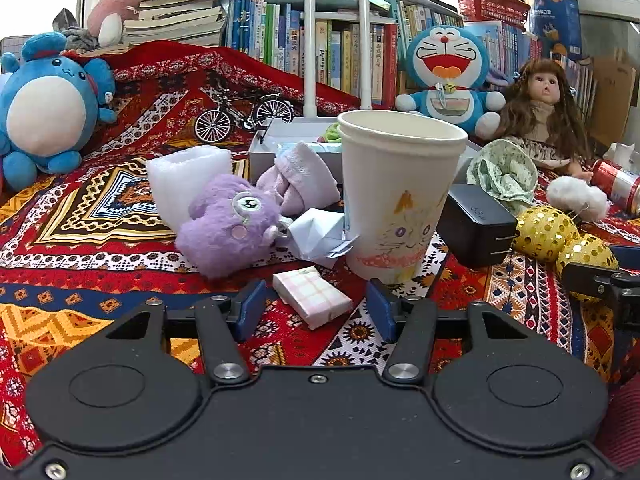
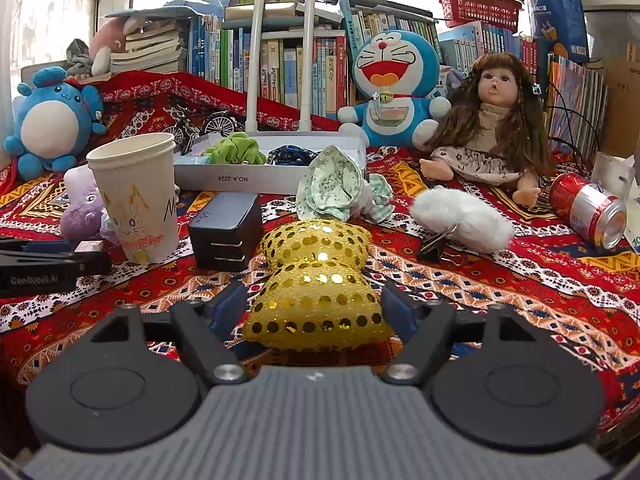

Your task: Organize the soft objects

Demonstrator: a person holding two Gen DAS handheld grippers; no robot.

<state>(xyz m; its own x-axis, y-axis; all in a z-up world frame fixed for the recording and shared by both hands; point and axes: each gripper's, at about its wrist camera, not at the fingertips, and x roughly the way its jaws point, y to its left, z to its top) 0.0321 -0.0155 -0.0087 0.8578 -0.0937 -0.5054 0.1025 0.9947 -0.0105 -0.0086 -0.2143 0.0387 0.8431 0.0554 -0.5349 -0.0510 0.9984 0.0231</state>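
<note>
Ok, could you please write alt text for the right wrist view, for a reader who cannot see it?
The right gripper is open around a gold sequin bow lying on a red patterned cloth. Behind it lie a black charger, a paper cup, a white box and a doll.

Bench draped in a red patterned cloth [image 2: 500,280]. Lying directly on it: a gold sequinned bow [image 2: 316,280], a black charger block [image 2: 226,236], a paper cup [image 2: 136,200] standing upright, a crumpled green-print fabric [image 2: 340,188], a white fluffy piece [image 2: 464,216], a red can [image 2: 588,208] on its side, a shallow white box [image 2: 240,176], a purple plush [image 1: 228,224] and a pink checked packet [image 1: 312,296].
</note>
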